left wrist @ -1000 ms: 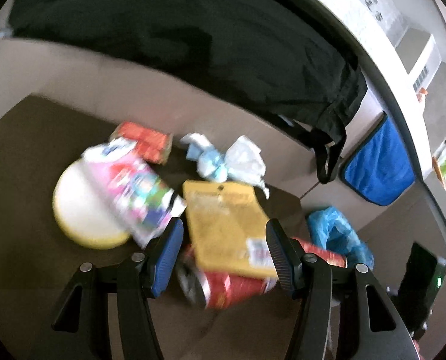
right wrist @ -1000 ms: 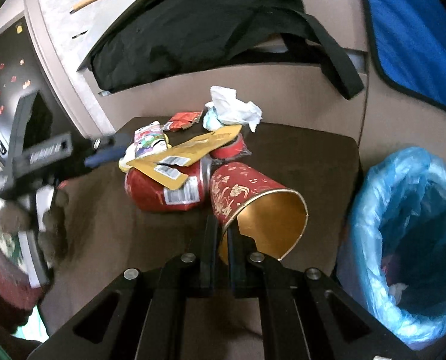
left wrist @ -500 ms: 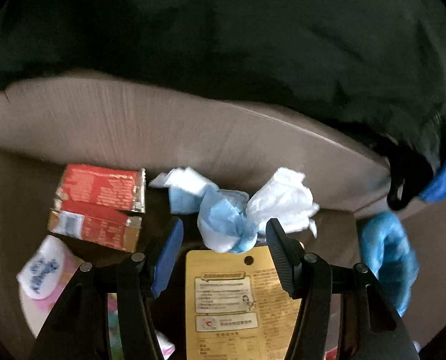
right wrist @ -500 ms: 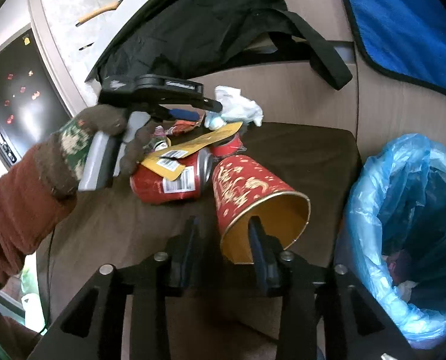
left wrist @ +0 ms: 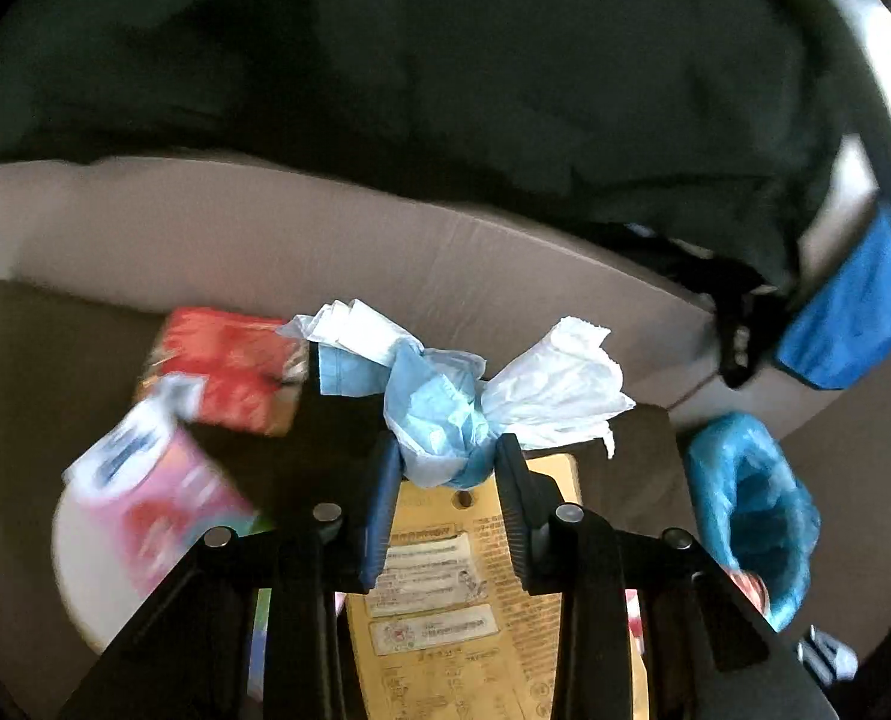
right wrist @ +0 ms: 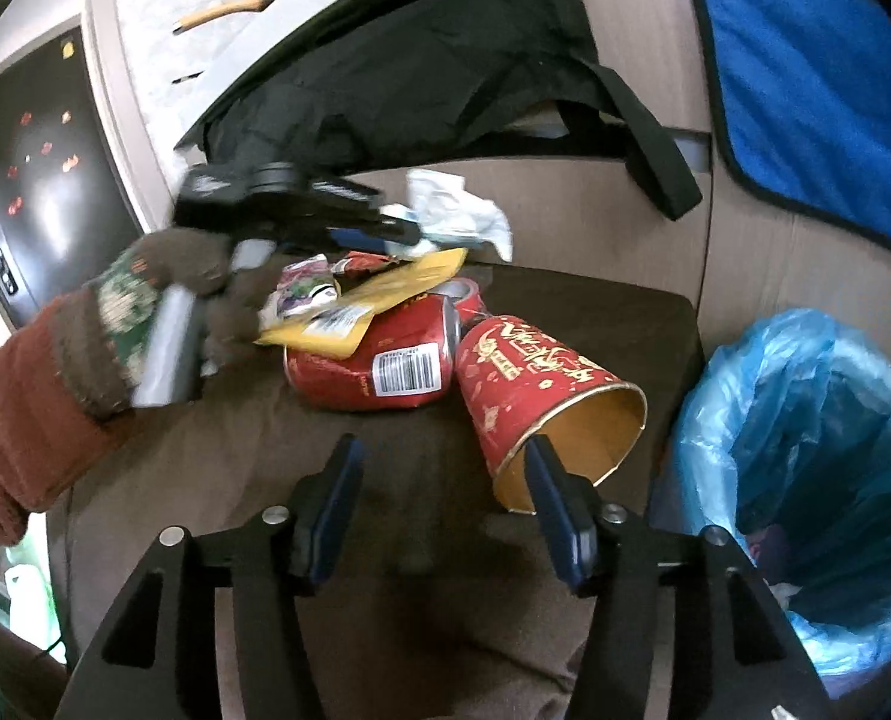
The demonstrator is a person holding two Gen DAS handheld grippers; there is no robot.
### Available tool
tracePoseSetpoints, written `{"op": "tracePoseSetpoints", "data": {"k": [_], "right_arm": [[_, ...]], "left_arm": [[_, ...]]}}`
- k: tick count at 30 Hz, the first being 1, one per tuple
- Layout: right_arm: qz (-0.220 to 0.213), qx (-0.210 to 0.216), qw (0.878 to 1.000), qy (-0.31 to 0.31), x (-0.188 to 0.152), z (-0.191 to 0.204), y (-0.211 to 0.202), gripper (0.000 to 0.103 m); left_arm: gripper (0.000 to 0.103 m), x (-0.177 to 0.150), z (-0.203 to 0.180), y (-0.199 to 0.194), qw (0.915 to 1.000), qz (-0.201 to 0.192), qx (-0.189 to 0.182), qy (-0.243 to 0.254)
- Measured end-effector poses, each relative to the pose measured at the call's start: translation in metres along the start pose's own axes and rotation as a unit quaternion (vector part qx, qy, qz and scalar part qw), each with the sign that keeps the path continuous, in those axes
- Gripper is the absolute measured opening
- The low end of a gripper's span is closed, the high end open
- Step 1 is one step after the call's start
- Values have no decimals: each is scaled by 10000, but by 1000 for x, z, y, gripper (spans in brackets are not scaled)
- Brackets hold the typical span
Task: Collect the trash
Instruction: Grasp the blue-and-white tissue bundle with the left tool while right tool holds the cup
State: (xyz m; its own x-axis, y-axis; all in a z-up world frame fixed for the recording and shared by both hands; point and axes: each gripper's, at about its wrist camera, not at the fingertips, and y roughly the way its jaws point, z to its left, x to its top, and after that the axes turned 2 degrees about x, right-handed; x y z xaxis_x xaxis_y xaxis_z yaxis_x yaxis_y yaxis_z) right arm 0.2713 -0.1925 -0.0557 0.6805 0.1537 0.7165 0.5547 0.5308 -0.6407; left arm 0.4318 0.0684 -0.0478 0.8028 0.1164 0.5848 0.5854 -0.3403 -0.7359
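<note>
L gripper chg: left gripper (left wrist: 440,450) has moved fwd over the desk (right wrist: 595,324) in the last sec; fingers, spread wide a sec ago, are now narrowed onto the blue-white tissue wad (left wrist: 445,414), pinching it at both sides.
R gripper chg: right gripper (right wrist: 442,468) was pressed together a sec ago, now spread wide, holding nothing.
Meaning: looks like first pick under way w/ L; lift + carry to bin not yet done. R seems readied for the cup.
L near: yellow packet (left wrist: 463,588) lies under/btwn the L fingers, at 6 o'clock of the wad.
L mid: wad sits right at the fingertips; white tissue tails stick out at 10 and 2 o'clock.
L far: red packet (left wrist: 229,366) at 9–10 o'clock of the wad, apart from it.
R near: paper cup (right wrist: 541,384) on its side, rim toward cam; R finger (right wrist: 556,498) overlaps the rim at its 7 o'clock; touching or not, can't tell.
R mid: red can (right wrist: 373,360) just beside the cup, at its 9 o'clock.
R side: bin w/ blue bag (right wrist: 805,480) at 3 o'clock of the cup, off the desk edge.
</note>
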Motion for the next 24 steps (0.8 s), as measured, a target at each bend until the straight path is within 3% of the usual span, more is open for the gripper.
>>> {"op": "tracePoseSetpoints", "data": {"k": [5, 6, 7, 10, 14, 18, 24], "right_arm": [[-320, -266, 9981, -458, 8, 11, -17, 55], [-405, -300, 9970, -588, 12, 12, -21, 62], [-438, -308, 9963, -672, 17, 12, -22, 70], [-390, -354, 9954, -805, 34, 2, -17, 72], [161, 201, 9985, -485, 52, -29, 17, 72], [690, 218, 9972, -181, 51, -45, 51, 72], [1145, 225, 9931, -91, 38, -33, 73, 71]], "left_arm": [[33, -38, 9, -75, 9975, -692, 66, 156], [33, -47, 11, -88, 9966, -788, 101, 218], [33, -56, 11, -98, 9960, -838, 137, 276], [33, -81, 15, -115, 9962, -786, 138, 342], [33, -108, 29, -122, 9980, -562, -13, 273], [34, -132, 43, -127, 9985, -510, -139, 131], [55, -149, 66, -132, 9983, -437, -370, -72]]}}
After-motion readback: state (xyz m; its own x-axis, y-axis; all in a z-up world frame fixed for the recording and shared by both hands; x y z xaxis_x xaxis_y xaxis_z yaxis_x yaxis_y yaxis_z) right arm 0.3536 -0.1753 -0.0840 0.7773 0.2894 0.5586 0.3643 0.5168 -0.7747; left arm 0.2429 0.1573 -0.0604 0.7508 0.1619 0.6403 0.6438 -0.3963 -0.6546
